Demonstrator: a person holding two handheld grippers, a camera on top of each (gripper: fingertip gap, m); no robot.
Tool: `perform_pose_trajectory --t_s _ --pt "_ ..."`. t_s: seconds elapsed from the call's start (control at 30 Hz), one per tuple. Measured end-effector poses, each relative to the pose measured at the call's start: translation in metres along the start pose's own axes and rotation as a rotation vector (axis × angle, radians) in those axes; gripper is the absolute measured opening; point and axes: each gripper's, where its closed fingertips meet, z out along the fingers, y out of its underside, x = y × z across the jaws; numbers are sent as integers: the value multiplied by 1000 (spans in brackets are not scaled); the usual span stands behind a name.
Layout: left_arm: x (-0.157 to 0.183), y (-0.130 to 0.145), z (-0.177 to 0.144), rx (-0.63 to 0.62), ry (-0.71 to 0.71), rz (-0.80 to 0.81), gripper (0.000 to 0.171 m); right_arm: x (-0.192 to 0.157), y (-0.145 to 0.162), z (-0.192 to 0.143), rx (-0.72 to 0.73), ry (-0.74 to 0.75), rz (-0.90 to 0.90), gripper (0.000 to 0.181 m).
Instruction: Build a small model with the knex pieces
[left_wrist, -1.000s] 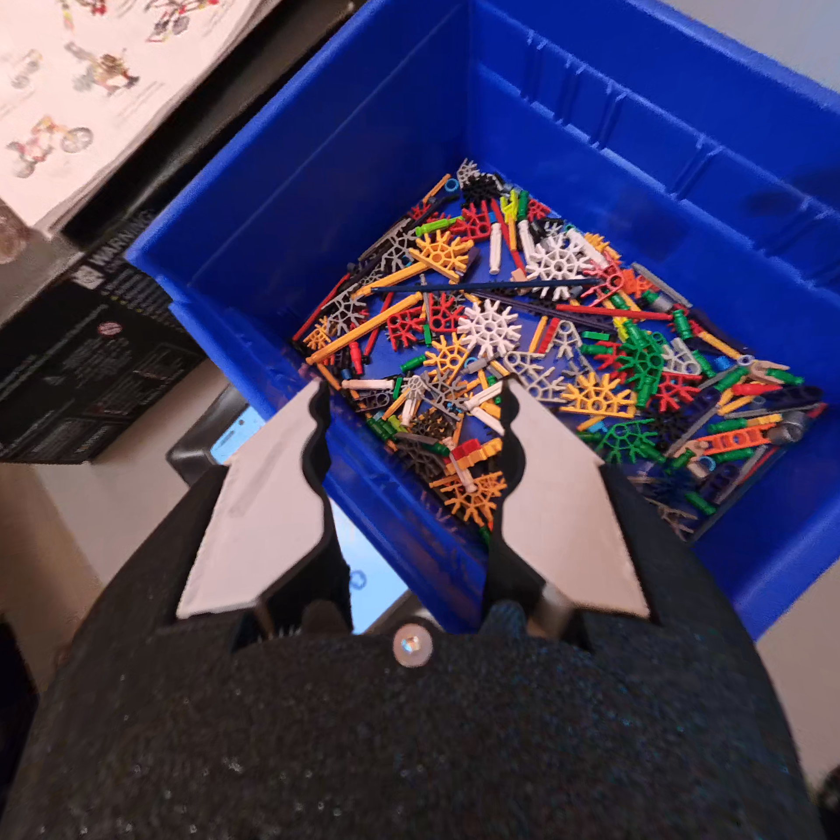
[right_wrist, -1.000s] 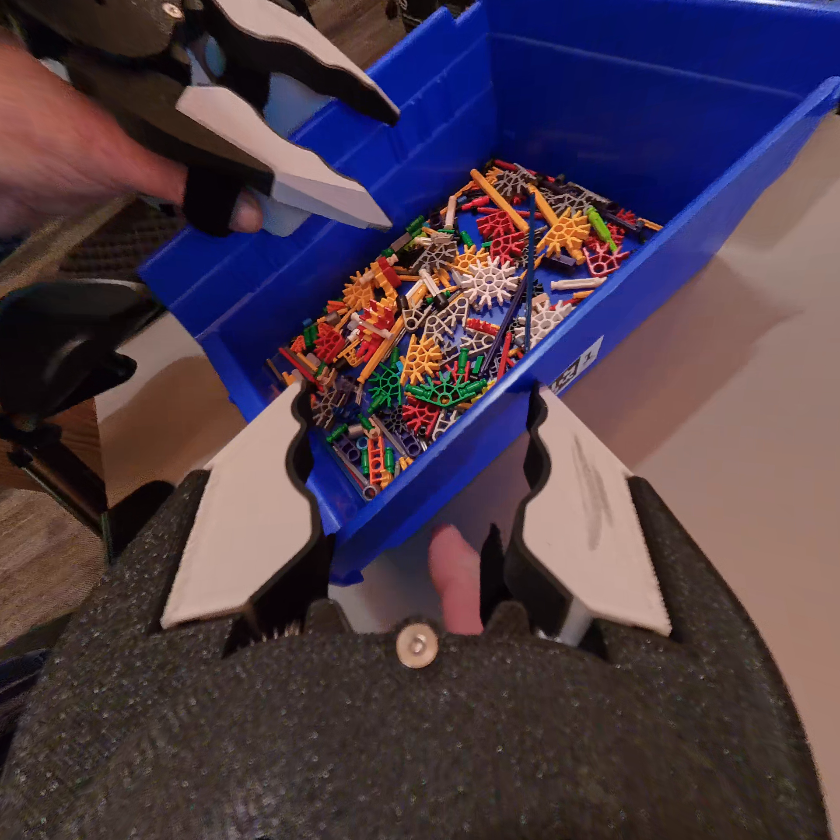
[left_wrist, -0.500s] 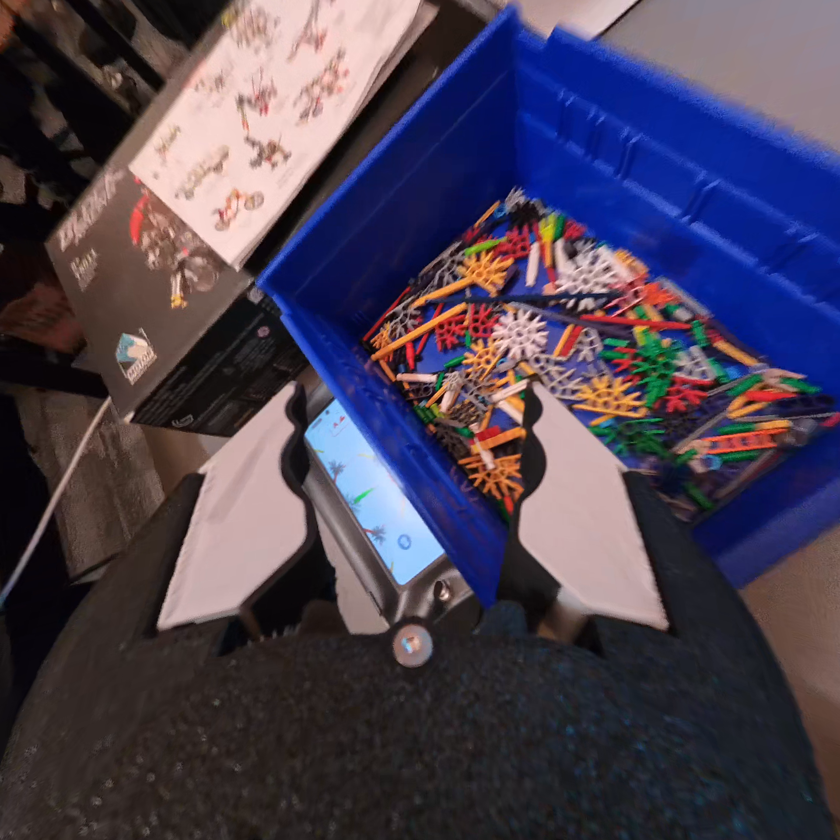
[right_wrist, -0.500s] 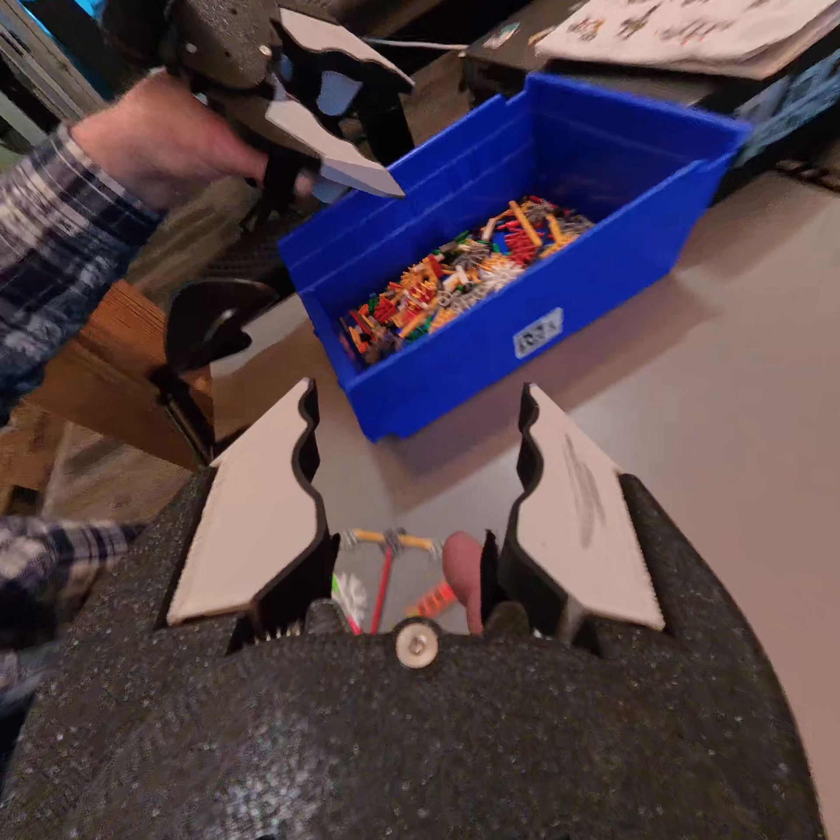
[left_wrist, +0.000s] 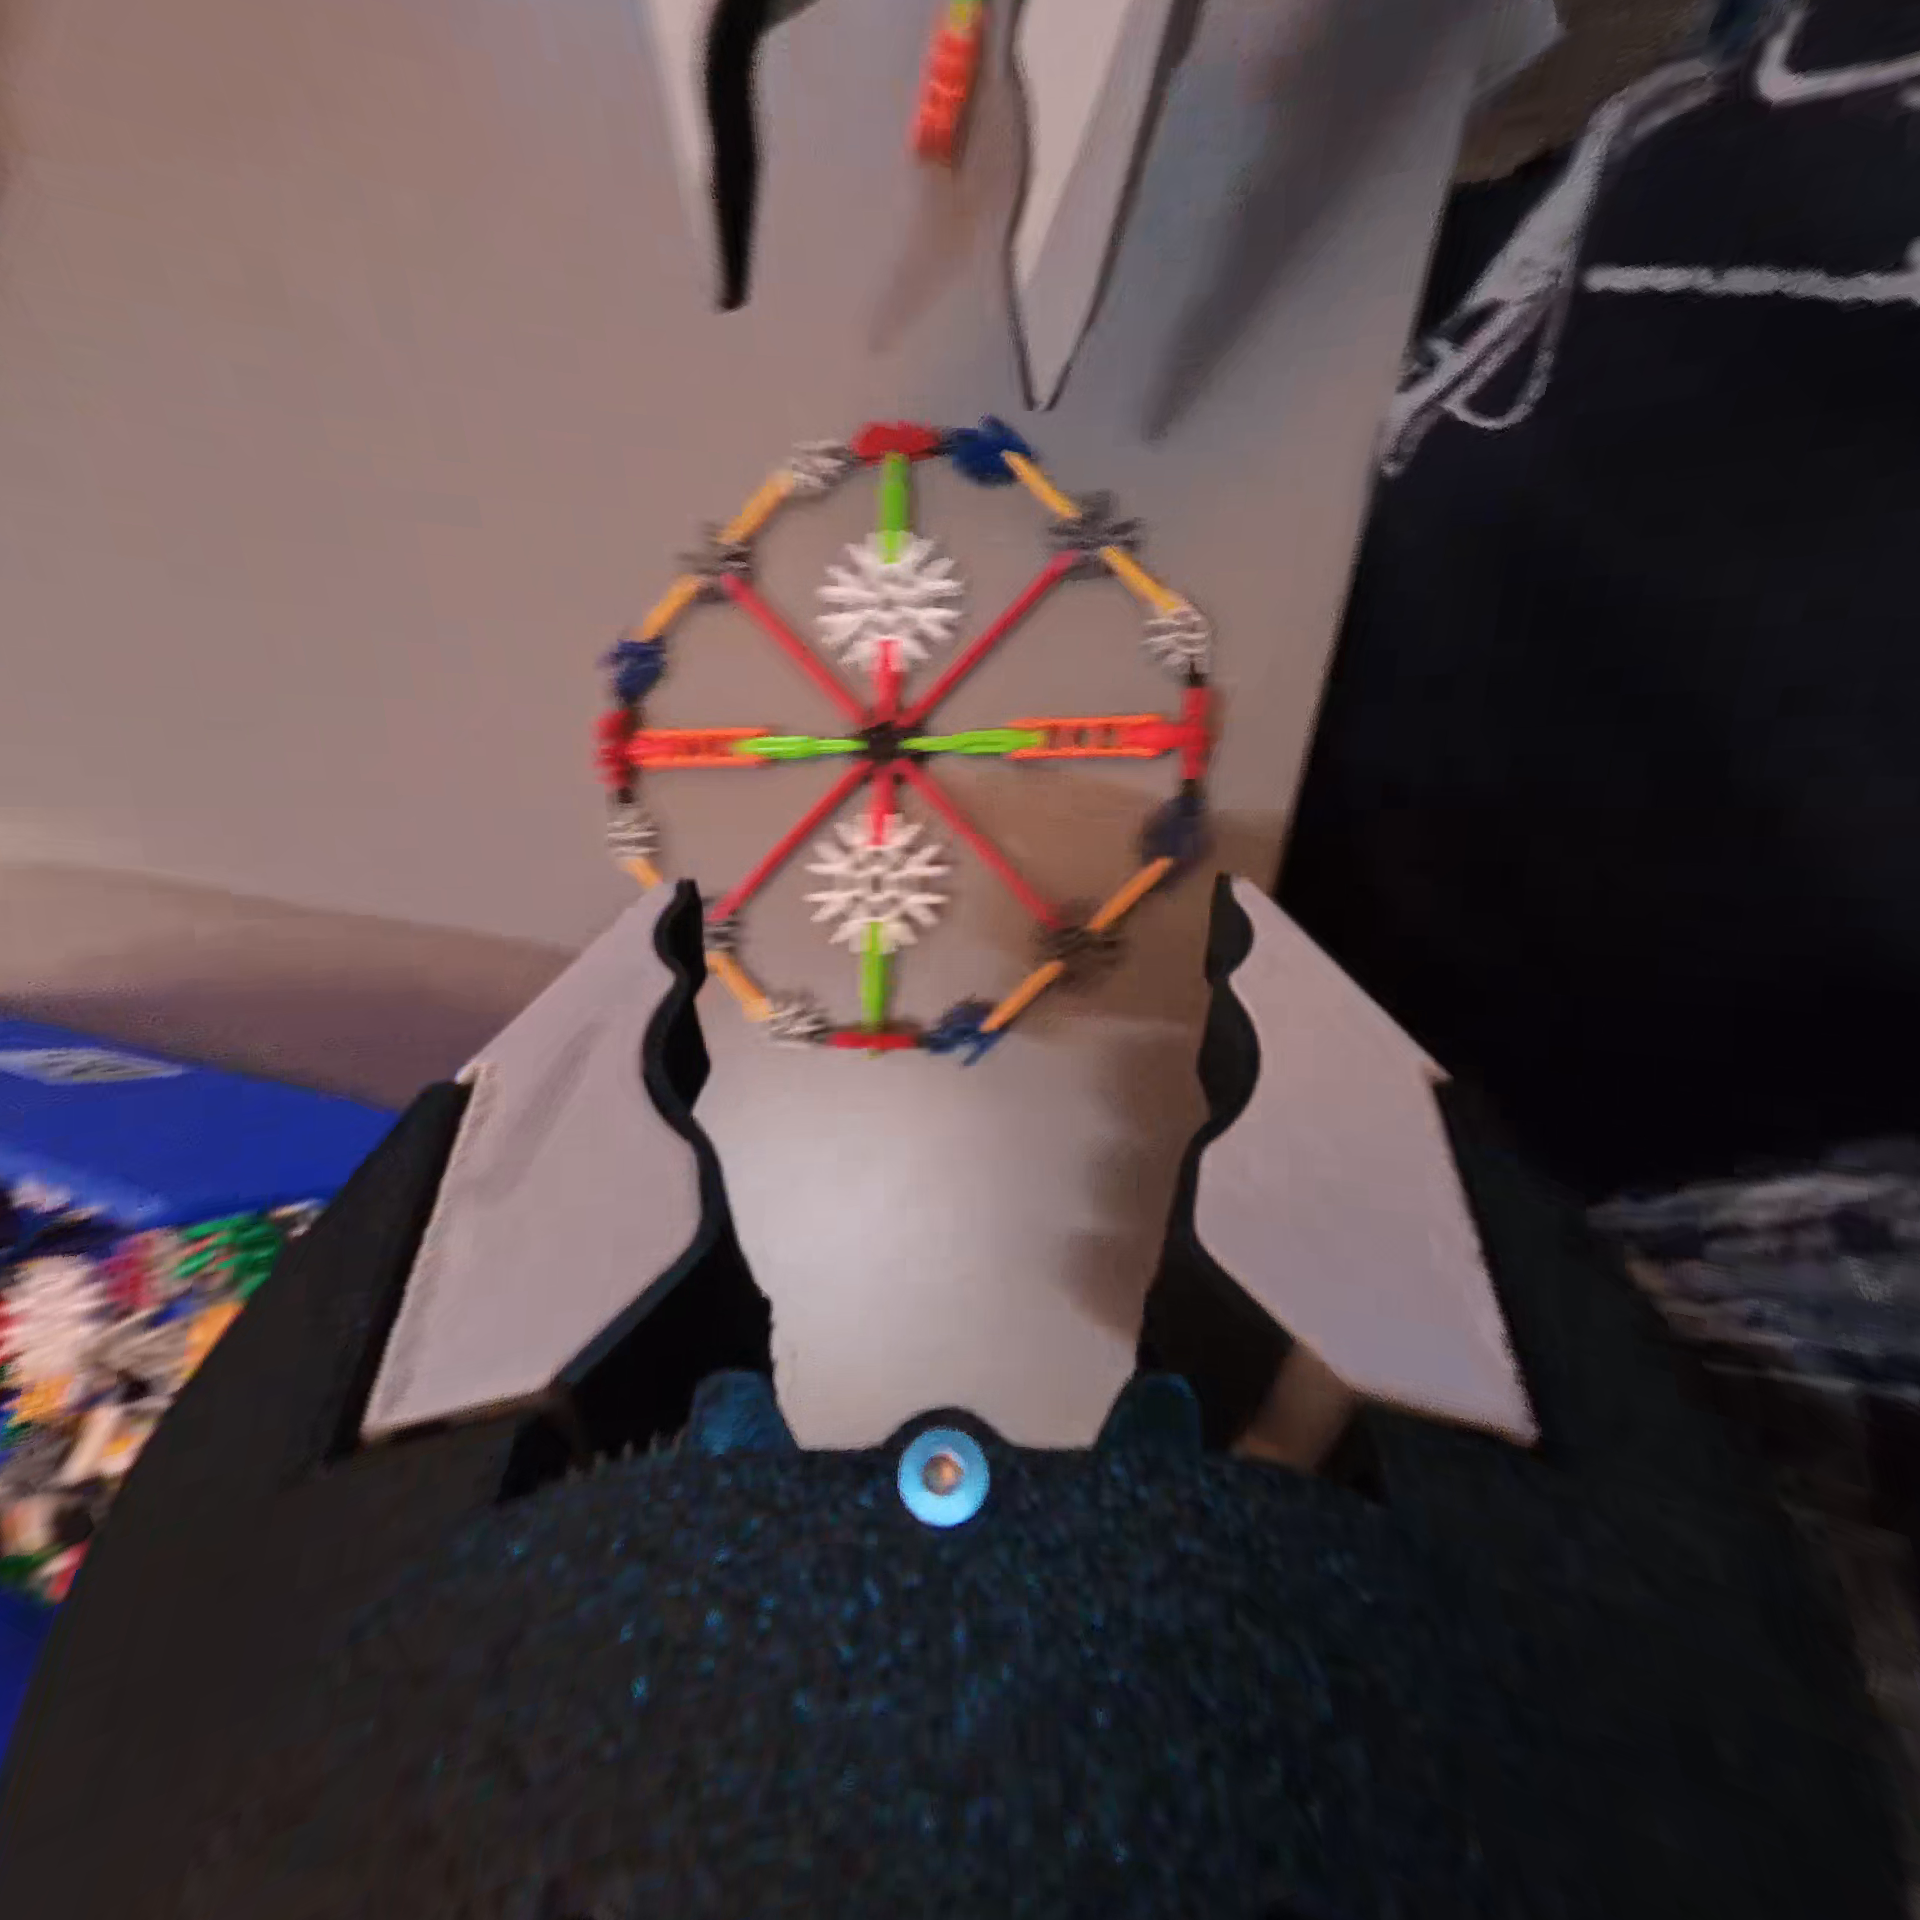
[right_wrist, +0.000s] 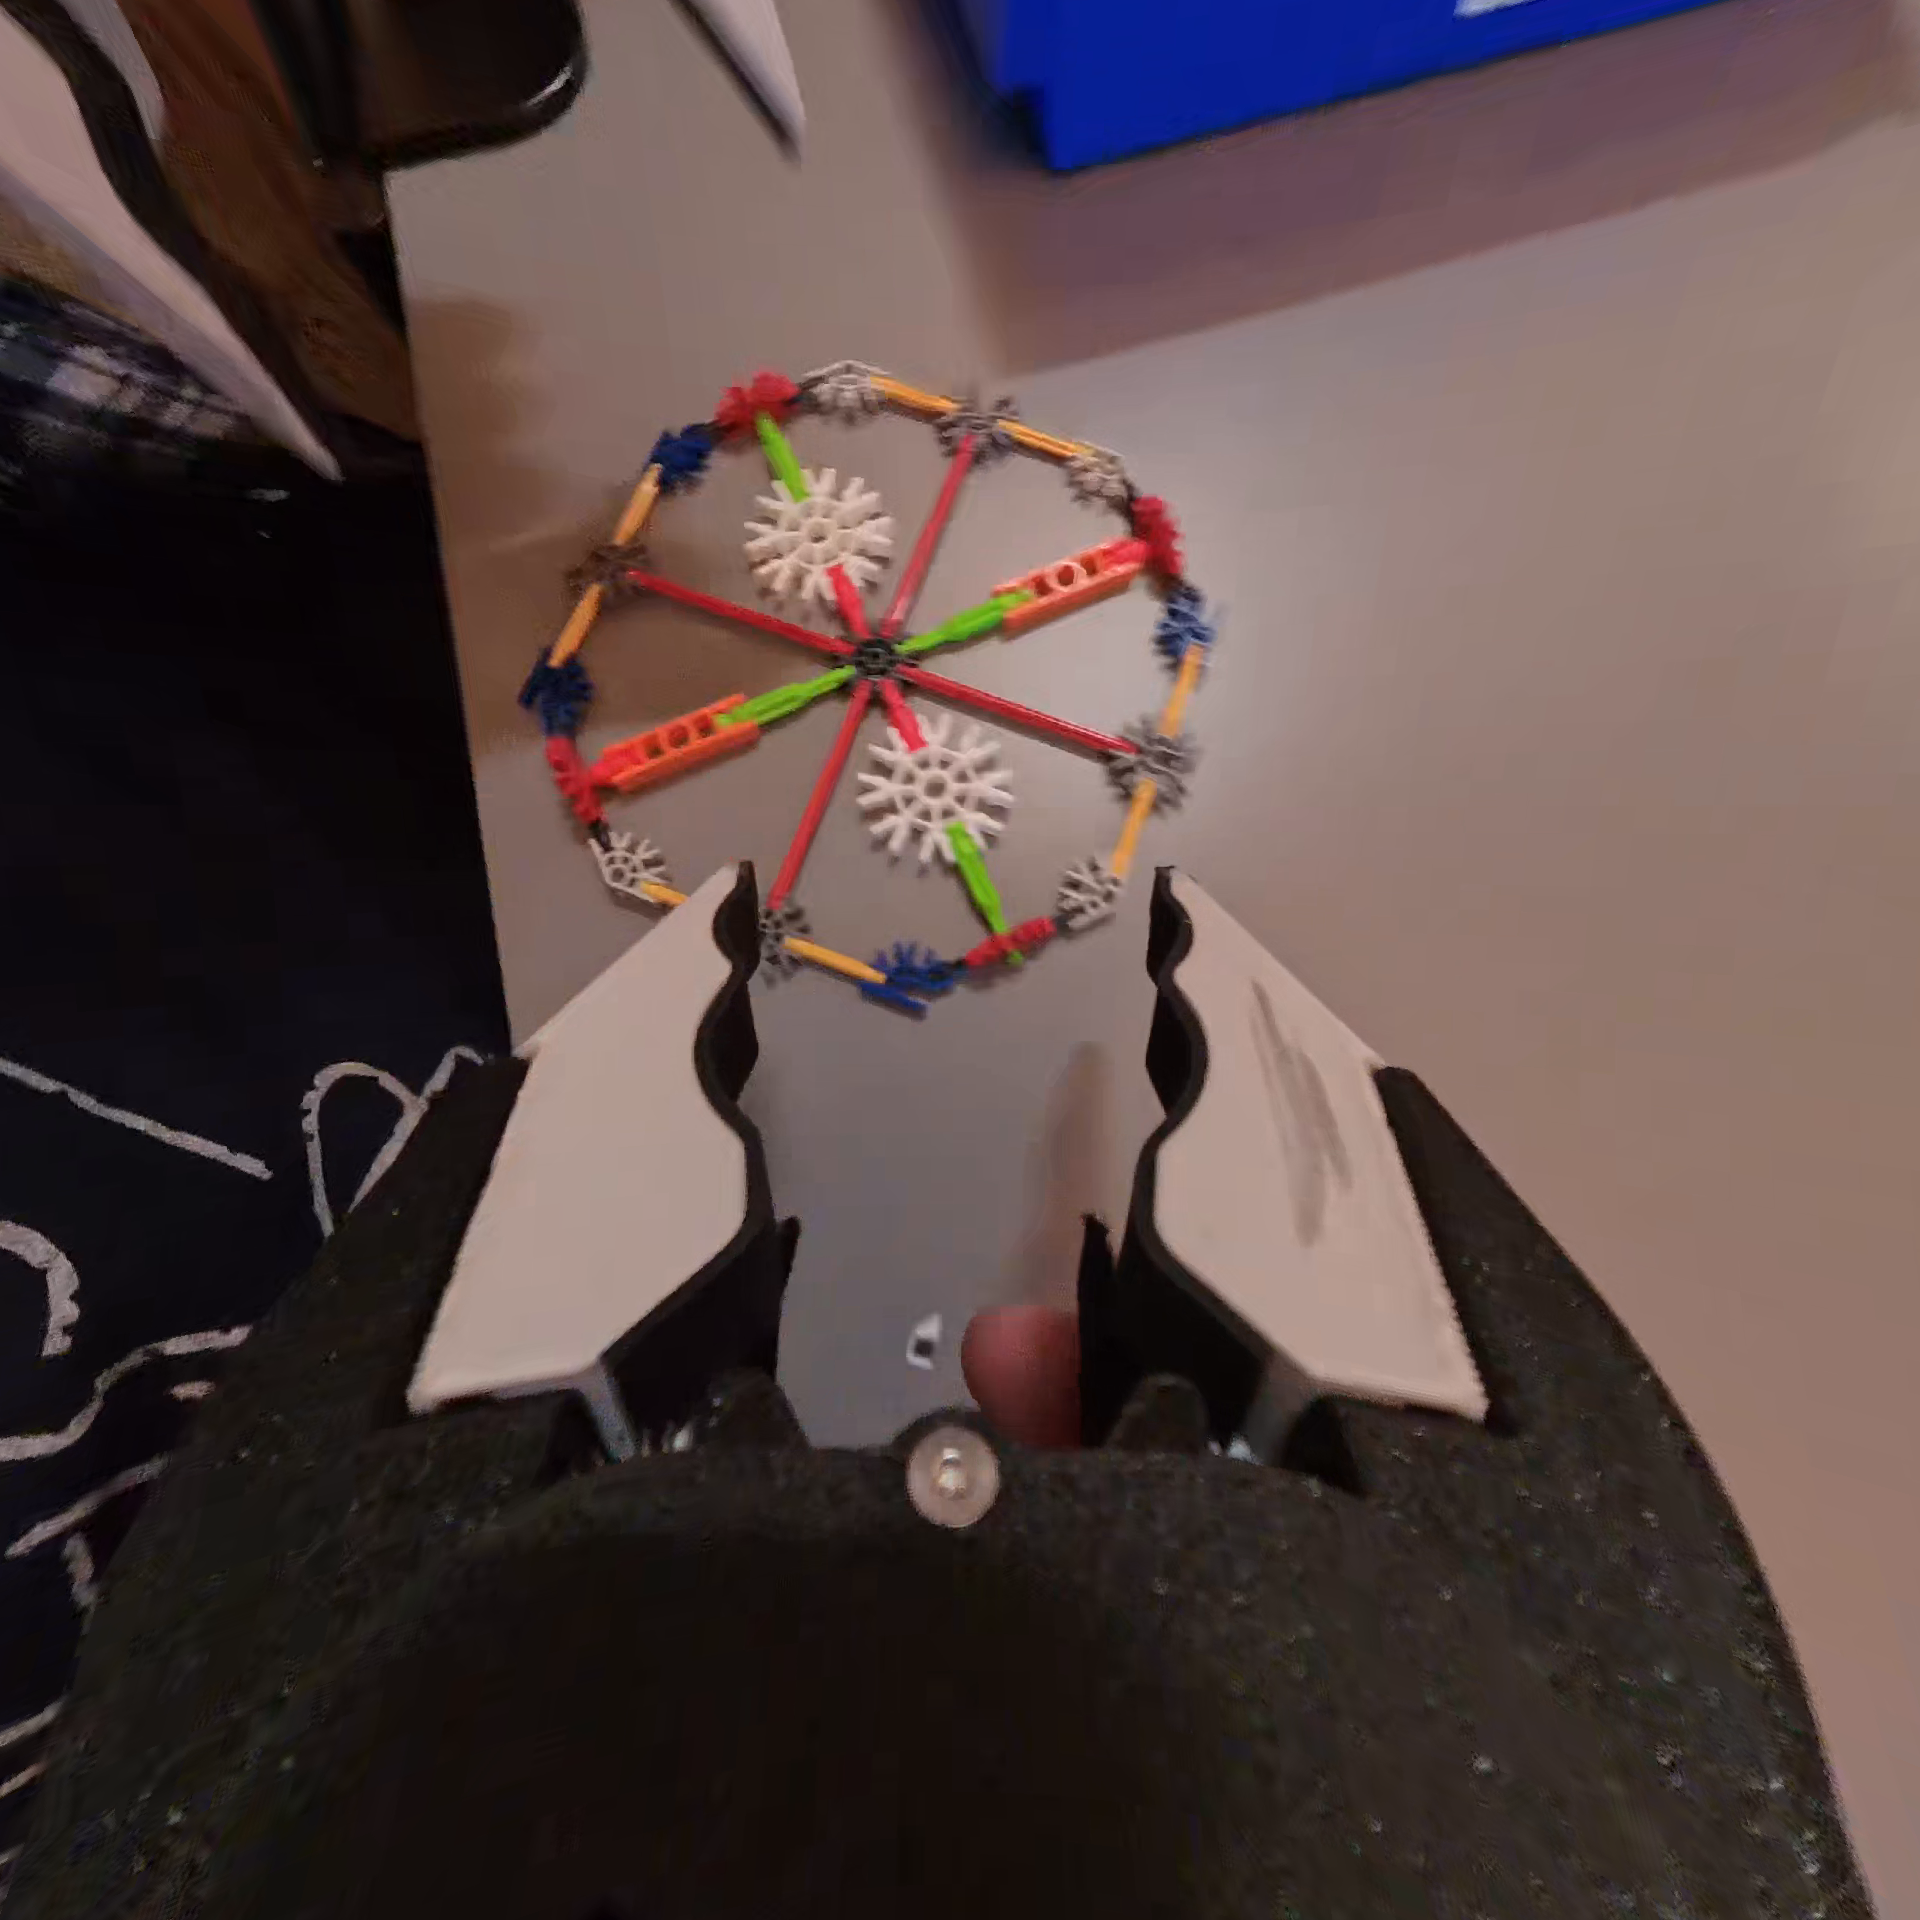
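A flat wheel built of rods and connectors (left_wrist: 894, 743) lies on the grey table (left_wrist: 260, 520), close to the table's edge. It has red, green and orange spokes, a black hub, two white snowflake connectors and a yellow-rod rim. My left gripper (left_wrist: 951, 899) is open and empty, its tips over the wheel's near rim. My right gripper (right_wrist: 951, 883) is open and empty, its tips at the wheel's (right_wrist: 873, 660) opposite rim. In the left wrist view the right gripper's fingers (left_wrist: 1049, 260) hang at the top, with a small orange piece (left_wrist: 945, 94) showing between them.
A blue bin (left_wrist: 156, 1122) of loose coloured pieces sits at the lower left of the left view and at the top of the right view (right_wrist: 1299, 73). Past the table edge (right_wrist: 447, 727) is dark cloth with white lines (right_wrist: 156, 1143). A person's fingertip (right_wrist: 1023, 1371) shows by my right gripper's base.
Both grippers have swung away from the blue bin and now face the wheel on the table from opposite sides. Both stay open. The views are motion-blurred.
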Motion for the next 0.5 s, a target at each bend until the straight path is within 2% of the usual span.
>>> perform_pose_trajectory --t_s 0.1,0.2,0.37,0.5 --pt "15 11 31 -73 -18 8 99 -18 3 17 -26 -27 -93 87" --pt "7 21 50 -116 -47 -30 99 -25 1 31 -55 -45 -137 86" --pt "7 12 61 -67 -8 -90 93 -21 11 47 -118 -59 -136 80" --pt "-2 6 69 -48 -4 -113 93 -8 12 46 -121 -49 -98 74"
